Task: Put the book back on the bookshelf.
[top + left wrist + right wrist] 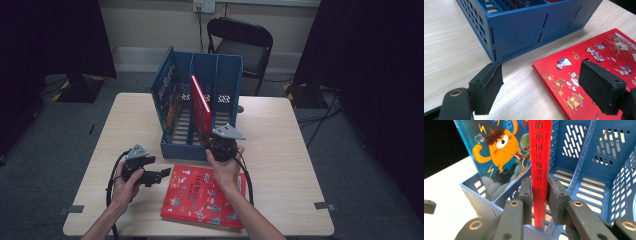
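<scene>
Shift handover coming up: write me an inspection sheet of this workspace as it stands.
Surface: pale wood table, bare around the things.
Job's things: blue file rack with three slots; monster picture book in one slot; red book standing upright in the next slot; second red book lying flat near the front edge.
Clutter: nothing seen.
Grippers: right gripper clamps the upright red book's spine; left gripper open, beside the flat book.
Cables: one trails from each gripper; more on the floor at right.
Surroundings: black folding chair, wall socket, dark curtains.
</scene>
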`<action>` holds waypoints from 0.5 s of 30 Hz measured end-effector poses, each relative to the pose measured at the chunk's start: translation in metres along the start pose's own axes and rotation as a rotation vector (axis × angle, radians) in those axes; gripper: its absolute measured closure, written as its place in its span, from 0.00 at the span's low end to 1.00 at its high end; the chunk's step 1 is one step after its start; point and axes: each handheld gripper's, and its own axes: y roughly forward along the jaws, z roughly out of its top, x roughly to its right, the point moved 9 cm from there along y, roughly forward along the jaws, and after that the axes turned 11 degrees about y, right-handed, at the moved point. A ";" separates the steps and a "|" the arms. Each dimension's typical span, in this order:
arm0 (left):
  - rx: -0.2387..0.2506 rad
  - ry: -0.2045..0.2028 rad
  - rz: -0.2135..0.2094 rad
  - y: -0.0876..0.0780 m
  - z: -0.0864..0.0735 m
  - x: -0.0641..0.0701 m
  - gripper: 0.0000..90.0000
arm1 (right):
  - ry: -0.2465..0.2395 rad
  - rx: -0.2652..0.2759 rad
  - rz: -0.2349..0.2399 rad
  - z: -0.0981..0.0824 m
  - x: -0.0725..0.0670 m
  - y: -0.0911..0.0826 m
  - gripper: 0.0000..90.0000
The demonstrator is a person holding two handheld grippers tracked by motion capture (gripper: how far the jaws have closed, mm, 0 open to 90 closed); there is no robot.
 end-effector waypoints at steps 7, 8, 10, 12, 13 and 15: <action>0.003 0.002 -0.003 0.001 0.000 0.001 0.21 | -0.011 -0.001 0.014 0.000 -0.004 0.002 0.84; 0.003 0.002 -0.003 0.001 0.000 0.001 0.21 | -0.017 0.001 0.013 0.000 -0.004 0.003 0.84; 0.002 0.001 -0.003 0.001 0.000 0.001 0.21 | -0.019 0.001 0.014 0.001 -0.005 0.003 0.84; 0.002 0.000 -0.002 0.001 0.000 0.000 0.21 | -0.019 0.002 0.013 0.002 -0.006 0.006 0.84; 0.001 -0.001 0.000 0.001 0.000 0.000 0.21 | -0.019 0.005 0.021 0.002 -0.007 0.008 0.83; -0.003 -0.001 0.004 0.001 0.000 0.000 0.22 | -0.026 0.007 0.025 0.004 -0.010 0.010 0.82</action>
